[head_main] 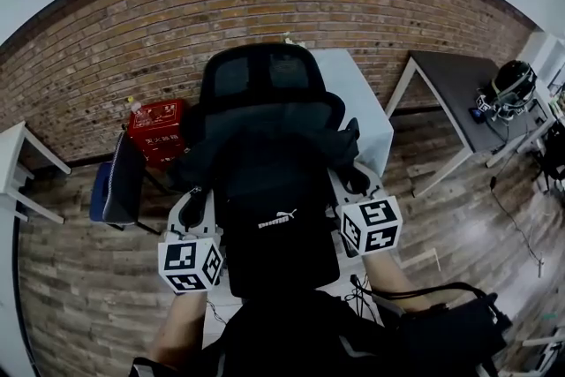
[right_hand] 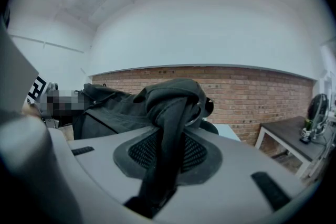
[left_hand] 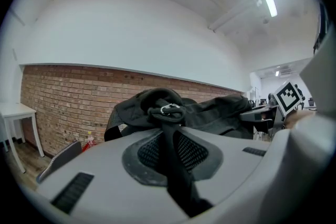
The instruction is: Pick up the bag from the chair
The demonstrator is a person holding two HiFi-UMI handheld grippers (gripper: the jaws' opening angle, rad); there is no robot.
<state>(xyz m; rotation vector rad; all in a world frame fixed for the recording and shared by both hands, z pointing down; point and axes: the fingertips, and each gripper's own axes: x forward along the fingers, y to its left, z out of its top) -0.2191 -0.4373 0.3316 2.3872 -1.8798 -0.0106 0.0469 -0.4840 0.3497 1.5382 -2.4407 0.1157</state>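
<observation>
A black backpack (head_main: 269,190) with a white logo hangs between my two grippers in front of the black mesh office chair (head_main: 256,75). It covers the seat, so I cannot tell whether it still touches it. My left gripper (head_main: 196,209) is shut on a black strap (left_hand: 176,170) that runs up to a metal ring on the bag (left_hand: 210,113). My right gripper (head_main: 355,183) is shut on the other strap (right_hand: 165,160), with the bag's bulk (right_hand: 113,107) just beyond the jaws.
A brick wall stands behind the chair. A red box (head_main: 157,130) and a blue-edged chair (head_main: 115,181) are at the left, a white table (head_main: 360,97) right behind the office chair, and a dark desk (head_main: 455,88) with a helmet (head_main: 512,84) at the right. Cables lie on the wooden floor.
</observation>
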